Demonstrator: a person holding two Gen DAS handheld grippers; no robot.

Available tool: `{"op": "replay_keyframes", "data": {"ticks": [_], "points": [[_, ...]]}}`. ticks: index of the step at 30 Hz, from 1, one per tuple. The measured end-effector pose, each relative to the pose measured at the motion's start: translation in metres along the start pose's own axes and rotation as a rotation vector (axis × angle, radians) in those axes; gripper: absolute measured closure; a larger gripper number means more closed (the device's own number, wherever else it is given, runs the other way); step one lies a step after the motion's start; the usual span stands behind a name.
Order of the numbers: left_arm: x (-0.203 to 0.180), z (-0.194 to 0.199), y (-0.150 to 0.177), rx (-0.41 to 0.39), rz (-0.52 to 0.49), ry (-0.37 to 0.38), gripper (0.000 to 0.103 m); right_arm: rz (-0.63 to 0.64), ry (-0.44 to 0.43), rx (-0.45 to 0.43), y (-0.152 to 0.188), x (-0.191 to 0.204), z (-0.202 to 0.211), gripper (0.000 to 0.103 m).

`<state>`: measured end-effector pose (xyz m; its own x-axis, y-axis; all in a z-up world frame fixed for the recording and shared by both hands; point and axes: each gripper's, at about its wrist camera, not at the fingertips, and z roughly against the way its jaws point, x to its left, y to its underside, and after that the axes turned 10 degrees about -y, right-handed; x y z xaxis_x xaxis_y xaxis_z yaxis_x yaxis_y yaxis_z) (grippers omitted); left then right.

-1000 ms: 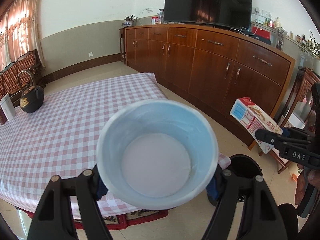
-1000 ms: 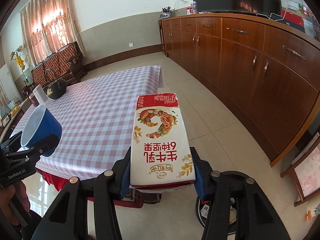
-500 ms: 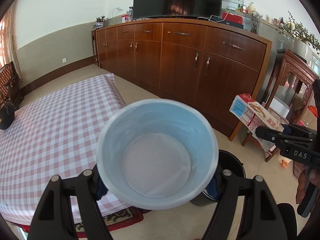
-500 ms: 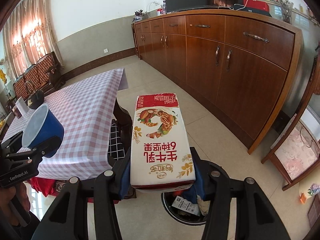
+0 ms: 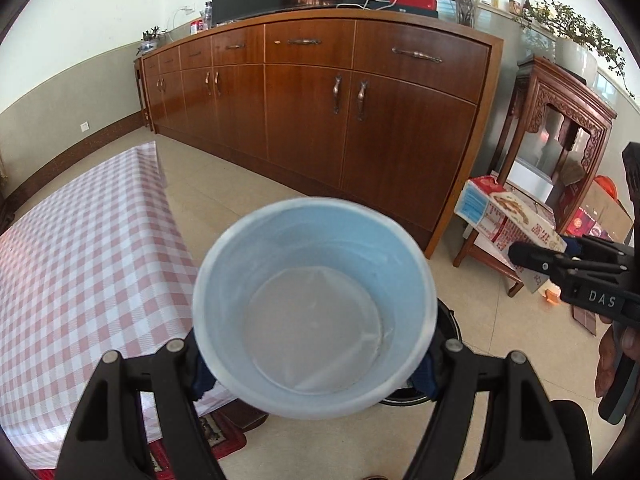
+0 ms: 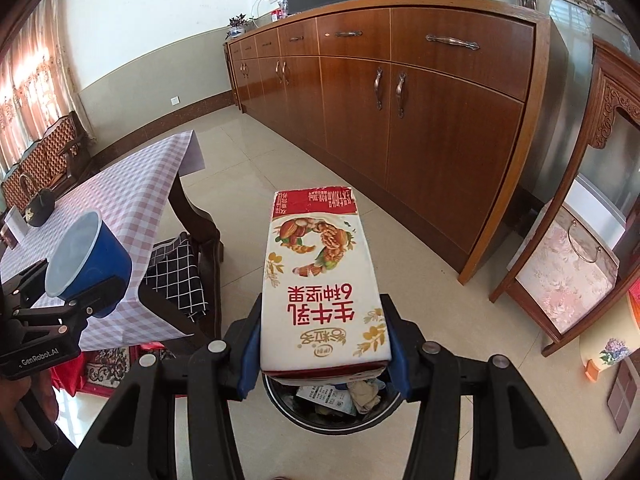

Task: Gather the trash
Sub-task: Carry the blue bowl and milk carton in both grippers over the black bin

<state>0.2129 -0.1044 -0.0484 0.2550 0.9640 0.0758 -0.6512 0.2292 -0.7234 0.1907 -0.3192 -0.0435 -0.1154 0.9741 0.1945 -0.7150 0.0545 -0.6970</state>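
My left gripper [image 5: 314, 364] is shut on a blue paper cup [image 5: 314, 304], empty, its mouth facing the camera. In the right wrist view the same cup [image 6: 90, 258] shows at the left, held by that gripper. My right gripper [image 6: 324, 350] is shut on a white and red milk carton [image 6: 320, 276], which sticks out forward; in the left wrist view the carton [image 5: 508, 216] appears at the right. A round black trash bin [image 6: 332, 412] with paper scraps inside sits on the floor directly below the carton. The cup hides most of the bin [image 5: 448, 320] in the left wrist view.
A table with a pink checked cloth [image 5: 80, 256] stands to the left, a chair with a checked cushion [image 6: 176, 276] tucked under it. A long wooden sideboard [image 6: 400, 92] runs along the wall ahead. A carved side table [image 5: 560, 148] stands at the right. Tiled floor surrounds the bin.
Both grippers have swung right, away from the table and toward the sideboard, carrying cup and carton. The bin has come into fuller view under the carton.
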Motion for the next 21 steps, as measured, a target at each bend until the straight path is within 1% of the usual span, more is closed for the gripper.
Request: {"op": "replay_keyframes", "data": {"ticks": [11, 15, 21], "points": [[-0.044, -0.026, 0.001, 0.046, -0.063, 0.052, 0.027, -0.042, 0.032, 0.037, 0.021, -0.039, -0.009, 0.049], [-0.059, -0.040, 0.003, 0.074, -0.084, 0.069, 0.027, -0.038, 0.031, 0.080, 0.030, -0.050, -0.019, 0.049], [-0.082, -0.070, 0.017, 0.144, -0.118, 0.097, 0.027, -0.010, 0.034, 0.167, 0.048, -0.066, -0.048, 0.049]]}}
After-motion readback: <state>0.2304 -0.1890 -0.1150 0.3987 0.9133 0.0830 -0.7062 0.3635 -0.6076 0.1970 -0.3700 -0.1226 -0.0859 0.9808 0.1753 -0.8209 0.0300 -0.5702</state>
